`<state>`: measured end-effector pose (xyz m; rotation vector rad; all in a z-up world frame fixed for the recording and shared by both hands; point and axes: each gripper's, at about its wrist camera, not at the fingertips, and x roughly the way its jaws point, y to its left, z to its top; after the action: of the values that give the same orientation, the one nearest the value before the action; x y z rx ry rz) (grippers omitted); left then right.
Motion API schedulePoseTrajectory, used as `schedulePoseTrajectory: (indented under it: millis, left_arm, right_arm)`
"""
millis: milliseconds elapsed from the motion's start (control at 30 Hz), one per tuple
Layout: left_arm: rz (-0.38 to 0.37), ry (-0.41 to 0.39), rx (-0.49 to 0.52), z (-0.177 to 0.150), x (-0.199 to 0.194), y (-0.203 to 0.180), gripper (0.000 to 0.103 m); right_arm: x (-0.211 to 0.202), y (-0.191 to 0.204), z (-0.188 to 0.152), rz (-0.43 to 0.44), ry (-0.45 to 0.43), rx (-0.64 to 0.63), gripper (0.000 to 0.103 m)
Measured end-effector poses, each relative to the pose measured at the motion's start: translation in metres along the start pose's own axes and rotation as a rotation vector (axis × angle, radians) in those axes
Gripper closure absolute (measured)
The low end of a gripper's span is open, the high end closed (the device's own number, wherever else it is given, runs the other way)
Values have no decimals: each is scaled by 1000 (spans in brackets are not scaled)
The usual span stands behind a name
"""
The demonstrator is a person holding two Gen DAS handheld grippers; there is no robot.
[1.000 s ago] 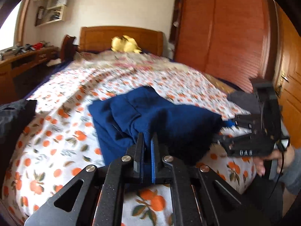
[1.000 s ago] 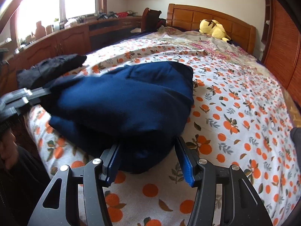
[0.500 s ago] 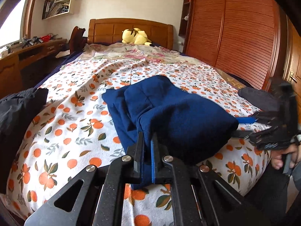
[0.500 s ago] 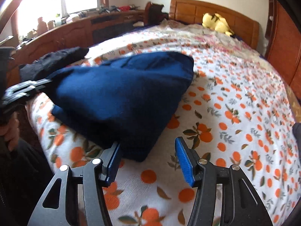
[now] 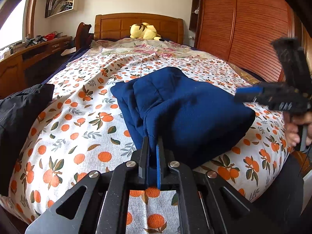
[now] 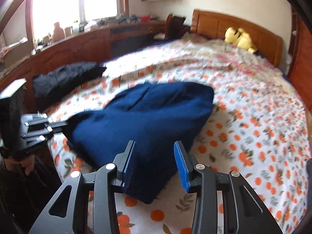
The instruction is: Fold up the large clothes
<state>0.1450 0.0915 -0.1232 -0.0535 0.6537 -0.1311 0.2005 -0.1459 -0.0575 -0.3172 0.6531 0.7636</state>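
Left wrist view shows the left gripper (image 5: 152, 146) pinching the near edge of the folded navy garment (image 5: 187, 109) by the foot edge of the bed (image 5: 81, 113). Right gripper (image 6: 154, 163) hangs spread wide over its corner, gripping nothing. Black clothing (image 6: 64, 78) lies at the bed's left edge.

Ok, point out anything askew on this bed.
The blue garment is bunched in a lumpy, lopsided fold near the bed's foot, one corner pinched in the left hand-held gripper. Nothing spilled or damaged.
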Motion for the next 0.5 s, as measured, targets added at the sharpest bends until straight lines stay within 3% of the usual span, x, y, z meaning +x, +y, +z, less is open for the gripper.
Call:
schedulePoseTrajectory:
  millis: [67, 300, 400, 467, 500]
  left_arm:
    - [-5, 13, -2, -3, 0, -3, 97]
    - [71, 29, 20, -3, -10, -20, 95]
    - [91, 33, -11, -3, -17, -19, 83]
    - [110, 35, -38, -3, -20, -14, 68]
    - [119, 35, -45, -3, -21, -13, 65]
  right_arm:
    - [17, -4, -11, 14, 47, 5, 62]
    - [4, -30, -6, 86, -16, 40, 62]
    - [0, -35, 2, 42, -75, 21, 62]
    - [9, -39, 11, 29, -87, 14, 62]
    - [16, -42, 16, 29, -92, 20, 62]
